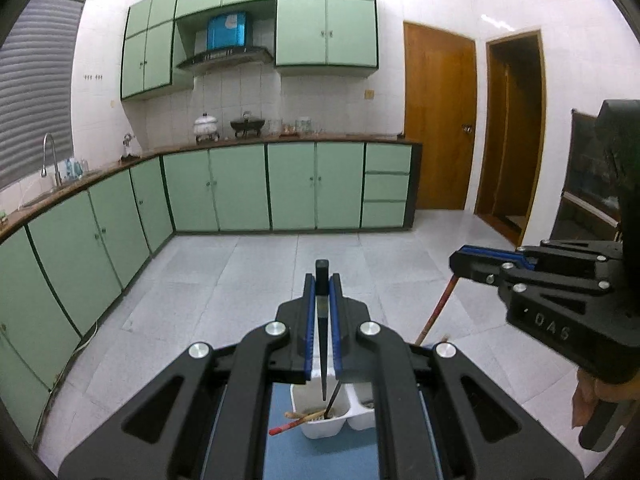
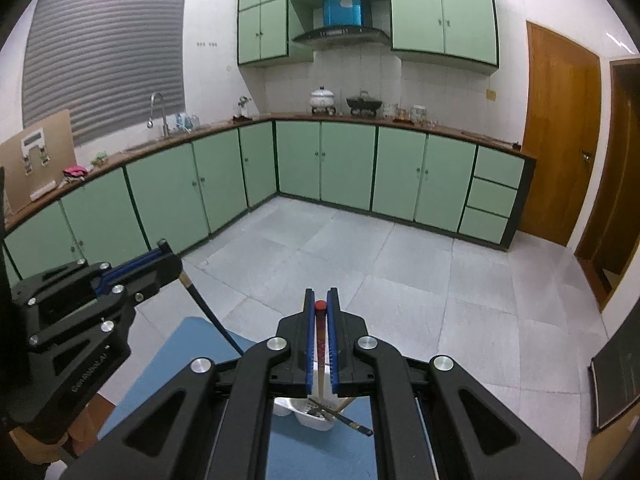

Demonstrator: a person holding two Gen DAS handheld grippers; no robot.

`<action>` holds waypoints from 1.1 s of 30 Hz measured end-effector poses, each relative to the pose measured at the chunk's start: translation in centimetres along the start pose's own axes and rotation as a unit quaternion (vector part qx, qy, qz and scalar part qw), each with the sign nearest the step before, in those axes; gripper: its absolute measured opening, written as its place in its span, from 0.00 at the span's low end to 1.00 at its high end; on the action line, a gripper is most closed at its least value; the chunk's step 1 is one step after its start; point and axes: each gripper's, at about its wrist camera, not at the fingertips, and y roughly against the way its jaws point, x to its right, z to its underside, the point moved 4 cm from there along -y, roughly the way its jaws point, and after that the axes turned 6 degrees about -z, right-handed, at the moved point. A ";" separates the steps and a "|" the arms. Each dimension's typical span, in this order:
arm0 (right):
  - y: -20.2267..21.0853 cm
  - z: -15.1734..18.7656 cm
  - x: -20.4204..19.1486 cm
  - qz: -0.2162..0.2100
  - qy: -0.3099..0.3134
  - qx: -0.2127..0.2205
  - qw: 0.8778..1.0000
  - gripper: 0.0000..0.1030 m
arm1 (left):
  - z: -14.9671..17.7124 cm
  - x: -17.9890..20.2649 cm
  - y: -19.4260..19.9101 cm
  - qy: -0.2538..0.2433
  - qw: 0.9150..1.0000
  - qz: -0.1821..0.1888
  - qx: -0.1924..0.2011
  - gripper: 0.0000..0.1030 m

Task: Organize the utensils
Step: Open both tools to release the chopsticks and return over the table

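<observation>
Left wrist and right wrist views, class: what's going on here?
A person is sorting chopsticks with a hand-held gripper in each hand. The left hand-held gripper is shut on a black chopstick, and the right hand-held gripper is shut on a red-tipped chopstick. Both are held in the air above a white divided holder on a blue mat, where a few other utensils already lie. The kitchen cabinets stand across the tiled floor.

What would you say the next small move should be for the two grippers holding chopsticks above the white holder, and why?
Probably lower both tips into the white utensil holder. The left gripper is shut on a black chopstick and the right gripper on a red-tipped chopstick; both hang over the holder on the blue mat, where other chopsticks already lie.
</observation>
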 end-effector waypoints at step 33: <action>17.8 29.1 -6.7 0.012 -0.037 0.052 0.998 0.32 | 22.8 -2.2 20.6 0.021 0.999 -0.017 -0.029 0.49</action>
